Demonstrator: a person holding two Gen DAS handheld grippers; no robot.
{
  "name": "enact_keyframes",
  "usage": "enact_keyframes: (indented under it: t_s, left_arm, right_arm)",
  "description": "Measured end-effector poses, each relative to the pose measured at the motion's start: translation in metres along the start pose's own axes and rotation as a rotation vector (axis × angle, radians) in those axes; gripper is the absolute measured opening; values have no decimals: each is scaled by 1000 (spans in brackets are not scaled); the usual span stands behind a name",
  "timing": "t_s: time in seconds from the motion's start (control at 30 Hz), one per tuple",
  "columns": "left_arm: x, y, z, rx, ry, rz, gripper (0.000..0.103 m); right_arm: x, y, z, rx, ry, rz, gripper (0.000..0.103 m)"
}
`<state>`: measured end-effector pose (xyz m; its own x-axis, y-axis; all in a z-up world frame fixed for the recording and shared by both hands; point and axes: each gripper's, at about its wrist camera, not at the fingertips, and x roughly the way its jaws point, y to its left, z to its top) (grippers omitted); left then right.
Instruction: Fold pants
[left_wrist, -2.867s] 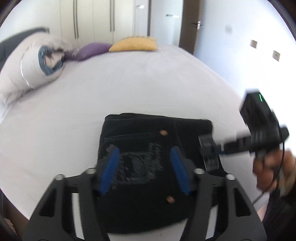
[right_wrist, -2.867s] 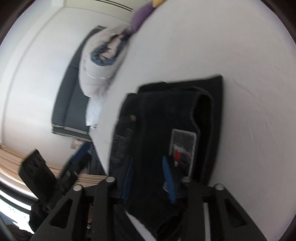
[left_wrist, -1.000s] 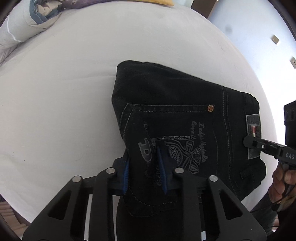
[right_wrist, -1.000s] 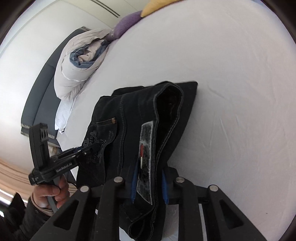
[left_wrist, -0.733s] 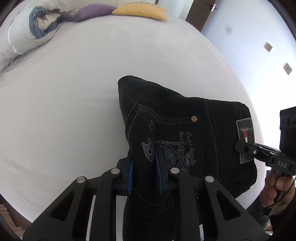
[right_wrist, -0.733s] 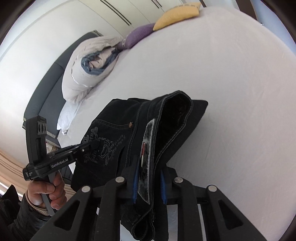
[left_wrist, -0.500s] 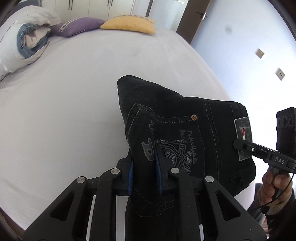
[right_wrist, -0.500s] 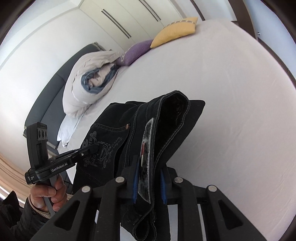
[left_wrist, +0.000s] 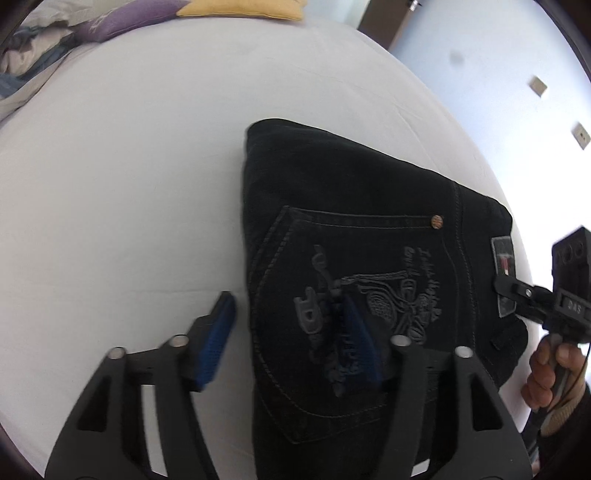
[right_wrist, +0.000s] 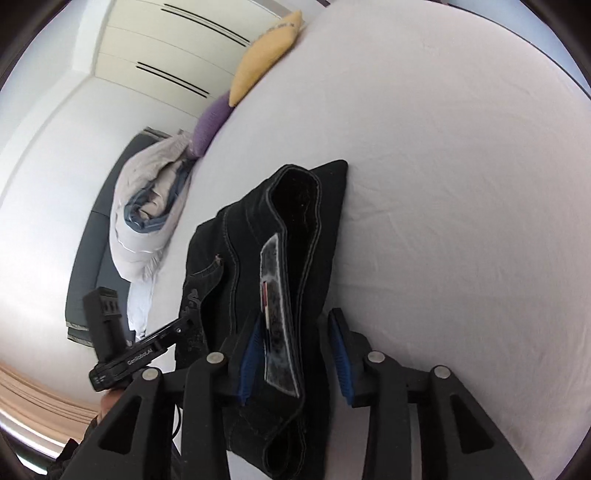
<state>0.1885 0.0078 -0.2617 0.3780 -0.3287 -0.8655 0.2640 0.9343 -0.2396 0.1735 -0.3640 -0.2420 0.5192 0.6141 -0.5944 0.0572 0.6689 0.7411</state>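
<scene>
Opening, both grippers' fingers (left_wrist: 218, 343) straddle folded pants (left_wrist: 354, 206) on bed (left_wrist: 129, 166).

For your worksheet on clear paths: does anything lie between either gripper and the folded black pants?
Nothing visible. The pants lie between the pads of both the left gripper and the right gripper, whose jaws are opening, on the bare bed sheet.
</scene>
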Motion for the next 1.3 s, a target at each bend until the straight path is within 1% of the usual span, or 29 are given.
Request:
enact_keyframes:
  t_s: [0.03,0.1,0.13,0.17,0.23,0.27,0.3,0.33,0.37,0.4,0.43,0.47,0.5,0.6,0.67,0.73,0.8,0.83,0.87,0.9,0.93,0.97,1.0,1.03,1.13,1.17,1.2,1.27,1.3]
  left_arm:
    - [-1,6,-2,-19,-4,-3,77]
    - [-10,14,-7,-41,-8,-7,77]
    - [-21,16,-10,-37,-33,25,77]
    - [-34,19,-13,-22,-69,62,77]
    - [-73,7,-25,51,-200,137,78]
    - [-93,-3,-32,92,-269,187,83]
    - [-112,-12,-40,127,-334,242,88]
    - [-133,-23,-49,159,-415,306,97]
    - [-157,-35,-60,180,-507,364,101]
    - [-177,-45,-71,186,-590,398,102]
    - [-201,-55,-84,183,-681,421,103]
    - [-227,-60,-98,180,-762,431,103]
    - [-249,-57,-106,181,-814,436,103]
    - [-304,-78,-142,168,-951,424,103]
    - [-346,-85,-172,140,-1040,377,103]
    - [-378,-85,-195,162,-1091,320,103]
    - [-401,-93,-213,224,-1083,300,103]
    - [-401,-102,-208,251,-1062,311,103]
    - [-405,-106,-210,285,-1032,360,103]
    - [-410,-110,-207,301,-1029,403,103]
    - [-413,-115,-211,323,-1038,459,103]
    - [-414,-125,-209,346,-1050,474,103]
    - [-419,-127,-202,355,-1050,465,103]
    - [-420,-128,-204,354,-1027,440,103]
    - [-401,-144,-194,301,-923,380,103]
    - [-393,-142,-191,270,-866,373,103]
    - [-382,-140,-188,254,-826,368,103]
    - [-359,-139,-184,234,-711,308,103]
    - [-344,-141,-181,232,-673,289,103]
  right_arm:
    - [-3,1,-2,-2,-11,1,43]
    - [-17,2,-5,5,-51,-22,51]
    - [-27,6,-7,10,-83,-50,56]
    - [-37,10,-10,5,-113,-75,58]
    - [-62,21,-19,-29,-191,-140,67]
    - [-72,29,-24,-48,-222,-166,71]
    - [-84,37,-28,-68,-255,-197,78]
    - [-101,46,-36,-99,-299,-242,80]
    - [-113,58,-40,-134,-338,-274,80]
    - [-128,76,-48,-189,-394,-316,84]
    - [-141,88,-53,-234,-440,-350,91]
    - [-155,106,-62,-290,-505,-388,96]
    - [-167,119,-68,-327,-553,-410,103]
    - [-209,167,-91,-462,-740,-455,103]
    - [-236,196,-107,-548,-841,-484,103]
    - [-257,228,-121,-616,-945,-504,103]
    - [-277,247,-135,-673,-1025,-514,103]
    - [-286,258,-144,-700,-1063,-522,103]
    - [-293,265,-150,-718,-1084,-528,103]
    - [-298,272,-155,-732,-1102,-531,103]
    - [-306,278,-160,-739,-1121,-535,103]
    - [-309,281,-164,-744,-1134,-539,103]
    - [-313,284,-167,-750,-1143,-543,103]
    - [-316,286,-170,-752,-1146,-548,103]
    - [-313,288,-176,-740,-1118,-546,103]
    - [-310,286,-175,-732,-1092,-545,103]
    - [-297,282,-170,-724,-1066,-552,103]
    - [-279,272,-164,-704,-986,-598,103]
    - [-269,264,-161,-694,-952,-614,103]
